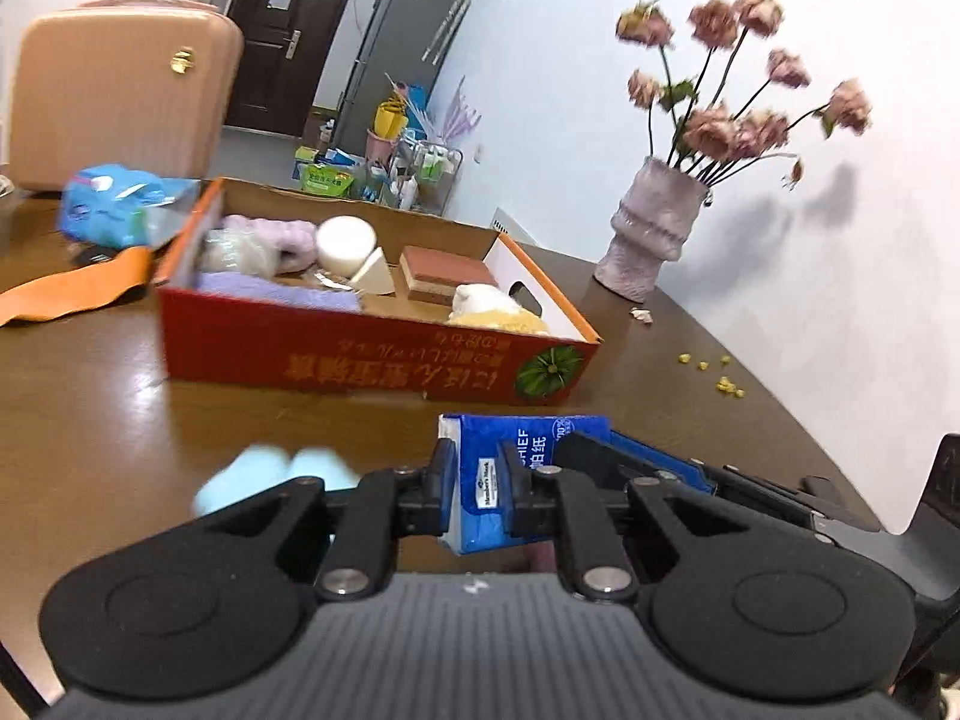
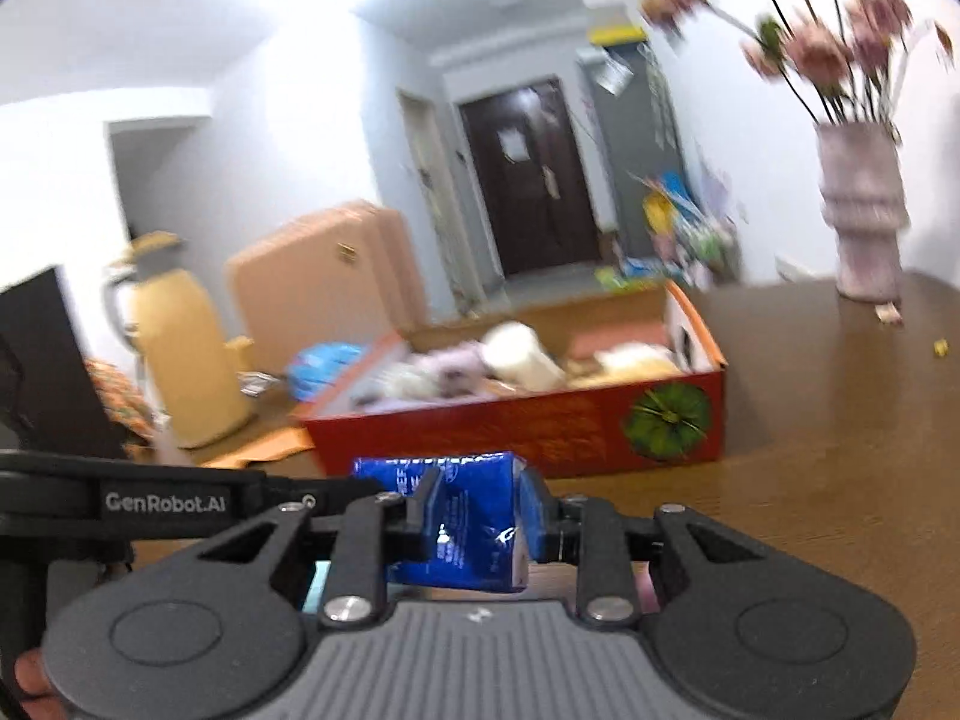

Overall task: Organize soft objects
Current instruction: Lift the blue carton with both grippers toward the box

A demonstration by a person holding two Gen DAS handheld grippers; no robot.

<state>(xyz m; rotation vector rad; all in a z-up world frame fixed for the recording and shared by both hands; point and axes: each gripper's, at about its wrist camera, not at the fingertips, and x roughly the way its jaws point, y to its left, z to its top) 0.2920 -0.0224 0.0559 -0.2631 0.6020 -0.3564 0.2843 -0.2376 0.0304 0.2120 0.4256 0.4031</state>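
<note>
1. We see the left gripper (image 1: 478,483) with its fingers (image 1: 441,480) closed most of the way, clamped on 1 end of a blue tissue pack (image 1: 489,480).
2. We see the right gripper (image 2: 480,519) with its fingers (image 2: 423,510) pinching the same blue tissue pack (image 2: 465,525) from the other end; the wrapper creases between the pads.
3. The pack hangs between the 2 grippers just above the brown bench (image 1: 90,420), just in front of the red cardboard box (image 1: 360,354), not inside it.
4. In the box we see a purple towel (image 1: 282,294), a white roll (image 1: 347,243), a white wedge sponge (image 1: 375,273), a layered red-brown sponge (image 1: 447,273) and a yellow-white plush (image 1: 492,309).
5. A light blue soft item (image 1: 264,474), blurred, lies on the bench just left of the left fingers.
6. Right of the box stands a vase of dried flowers (image 1: 654,234); yellow crumbs (image 1: 729,387) lie near it.
7. Behind the box: a pink suitcase (image 1: 120,84), a blue packet (image 1: 114,204), an orange sheet (image 1: 78,291), and a yellow thermos jug (image 2: 183,348).
</note>
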